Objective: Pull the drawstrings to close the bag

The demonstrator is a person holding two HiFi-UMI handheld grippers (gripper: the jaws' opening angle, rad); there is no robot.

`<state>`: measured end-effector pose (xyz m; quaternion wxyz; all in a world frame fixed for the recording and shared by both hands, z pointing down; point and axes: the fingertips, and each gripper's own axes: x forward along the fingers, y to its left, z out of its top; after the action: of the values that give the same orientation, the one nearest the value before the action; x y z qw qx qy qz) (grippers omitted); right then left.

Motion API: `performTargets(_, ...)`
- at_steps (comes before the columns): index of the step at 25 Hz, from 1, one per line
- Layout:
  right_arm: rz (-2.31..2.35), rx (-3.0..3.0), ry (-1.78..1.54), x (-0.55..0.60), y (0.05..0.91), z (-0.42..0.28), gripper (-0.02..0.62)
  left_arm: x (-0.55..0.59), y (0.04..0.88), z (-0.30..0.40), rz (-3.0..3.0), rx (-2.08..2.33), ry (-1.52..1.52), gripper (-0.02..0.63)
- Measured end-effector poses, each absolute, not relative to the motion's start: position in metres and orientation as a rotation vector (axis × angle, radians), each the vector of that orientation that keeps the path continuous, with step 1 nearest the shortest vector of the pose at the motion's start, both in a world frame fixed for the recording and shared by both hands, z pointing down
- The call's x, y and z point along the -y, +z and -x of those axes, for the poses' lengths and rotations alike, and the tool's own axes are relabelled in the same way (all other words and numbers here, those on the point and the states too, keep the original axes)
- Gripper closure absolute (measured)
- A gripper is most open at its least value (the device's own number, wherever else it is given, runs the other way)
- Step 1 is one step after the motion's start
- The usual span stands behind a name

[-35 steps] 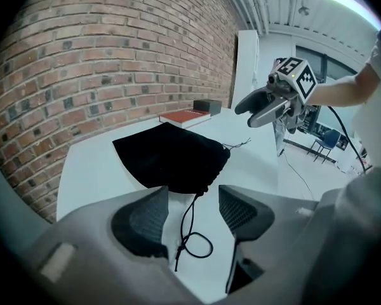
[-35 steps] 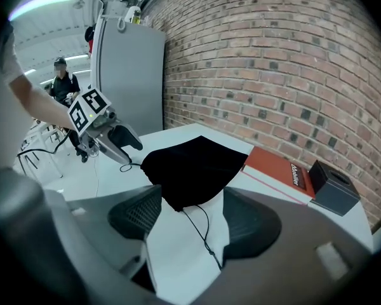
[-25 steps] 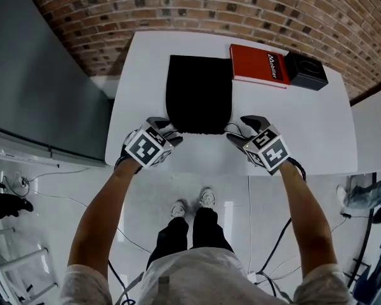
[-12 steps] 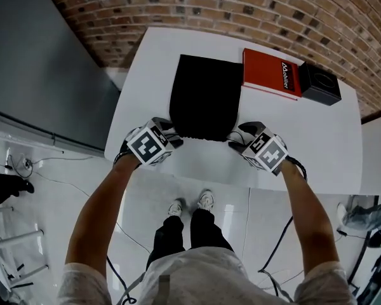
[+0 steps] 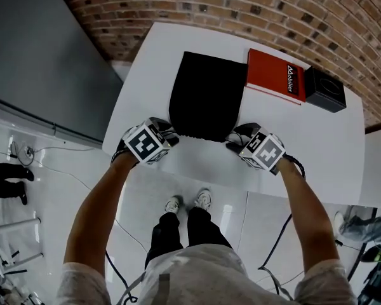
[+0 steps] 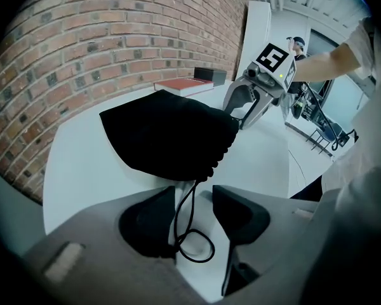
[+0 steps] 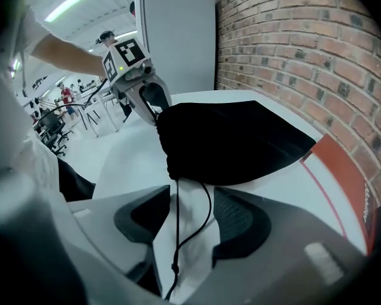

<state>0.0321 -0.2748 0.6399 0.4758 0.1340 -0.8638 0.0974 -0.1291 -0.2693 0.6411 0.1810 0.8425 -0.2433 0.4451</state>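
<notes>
A black drawstring bag [image 5: 206, 97] lies flat on the white table [image 5: 317, 145], its gathered mouth toward me. My left gripper [image 5: 168, 131] is at the mouth's left corner and my right gripper [image 5: 236, 137] at its right corner. In the left gripper view a looped black drawstring [image 6: 192, 234] runs from the bag [image 6: 168, 138] between the jaws of the left gripper [image 6: 192, 205]. They are closing, and the pads stand apart from the cord. In the right gripper view the other drawstring [image 7: 189, 234] hangs between the closing jaws of the right gripper [image 7: 192, 218], untouched.
A red book [image 5: 276, 75] and a black box [image 5: 325, 89] sit at the table's far right, next to the bag. A brick wall [image 5: 241, 5] runs behind the table. A grey cabinet [image 5: 38, 56] stands to the left. The table's near edge is just under both grippers.
Both grippers have edged in against the bag's near corners, and their jaws look narrower. The bag has not moved on the table.
</notes>
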Motion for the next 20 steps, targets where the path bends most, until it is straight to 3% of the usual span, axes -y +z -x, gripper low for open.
performTargets(15,-0.296,2.091,0.236,0.267,0.642,-0.029,0.442,0.272,0.645,0.131,-2.328,0.731,1.283,0.487)
performTargets(20,-0.304,2.087,0.255,0.265,0.641,-0.028,0.470,0.264,0.647,0.123,-2.382,0.700,1.363,0.588)
